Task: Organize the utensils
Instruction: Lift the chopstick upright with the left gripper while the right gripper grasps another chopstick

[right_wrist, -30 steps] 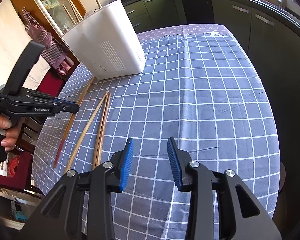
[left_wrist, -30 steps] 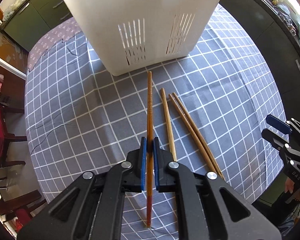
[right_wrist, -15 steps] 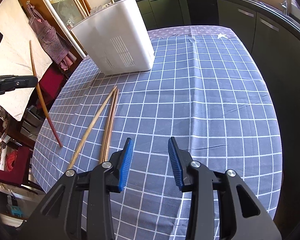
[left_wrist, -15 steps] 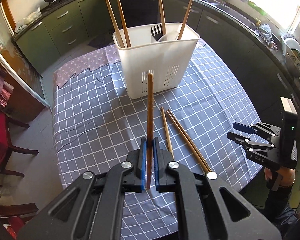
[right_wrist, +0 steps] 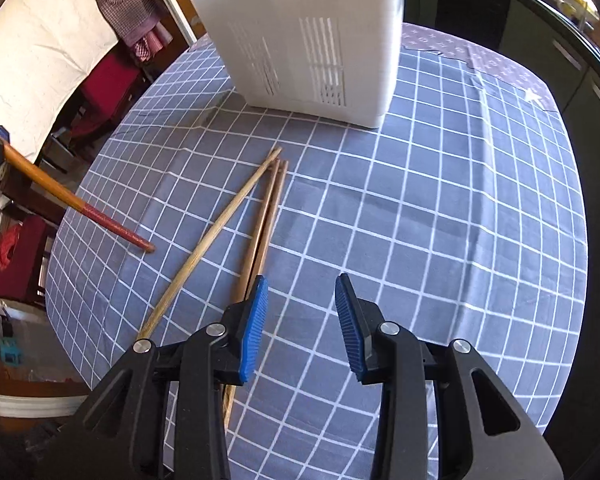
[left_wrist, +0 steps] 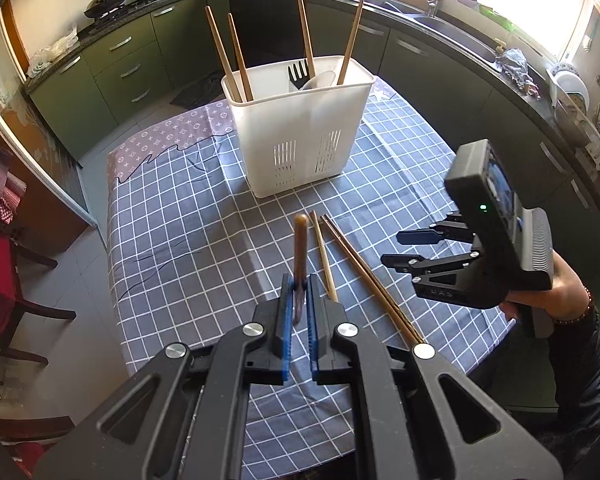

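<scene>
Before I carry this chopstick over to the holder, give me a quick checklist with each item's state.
1. Left tool clamped on the dark chopstick: ok.
2. Chopstick lifted clear of the tablecloth, red tip hanging free: ok.
3. White holder upright with open space inside: ok.
4. Which compartment of the holder suits this chopstick: cannot tell.
5. Right tool empty and open, hovering beside the three chopsticks on the table: ok.
6. Right tool out of the left tool's path to the holder: ok, it sits off to the side.
</scene>
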The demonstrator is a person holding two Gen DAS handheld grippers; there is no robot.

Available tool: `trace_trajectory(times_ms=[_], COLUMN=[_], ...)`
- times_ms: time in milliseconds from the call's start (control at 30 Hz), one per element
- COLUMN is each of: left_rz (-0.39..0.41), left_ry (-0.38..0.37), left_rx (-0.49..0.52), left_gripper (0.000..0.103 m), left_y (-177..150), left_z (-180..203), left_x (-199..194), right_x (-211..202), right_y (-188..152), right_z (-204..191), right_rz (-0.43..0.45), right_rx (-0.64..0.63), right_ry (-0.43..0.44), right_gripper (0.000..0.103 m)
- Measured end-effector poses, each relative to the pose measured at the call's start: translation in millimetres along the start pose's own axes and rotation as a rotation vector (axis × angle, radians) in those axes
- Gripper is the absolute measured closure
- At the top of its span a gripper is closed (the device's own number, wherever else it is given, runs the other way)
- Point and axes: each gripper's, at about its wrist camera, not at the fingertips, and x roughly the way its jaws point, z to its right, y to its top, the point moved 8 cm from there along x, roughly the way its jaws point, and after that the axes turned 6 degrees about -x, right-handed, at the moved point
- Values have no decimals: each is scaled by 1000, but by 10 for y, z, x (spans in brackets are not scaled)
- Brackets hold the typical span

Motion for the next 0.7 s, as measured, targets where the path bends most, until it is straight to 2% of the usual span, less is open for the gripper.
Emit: trace_trajectory(times_ms=[200, 700], left_rz=[2, 12], left_ry=[-14, -23], left_rx=[4, 0], left_gripper=[97, 96], left_y=[-6, 9], left_z=[-6, -74], left_x=[-7, -4], right_x=[156, 264], right_y=[136, 135], right_z=[-97, -198], right_rz=[-58, -119], right_rx=[-27, -65], right_ry=[-15, -87], right_gripper=[77, 78])
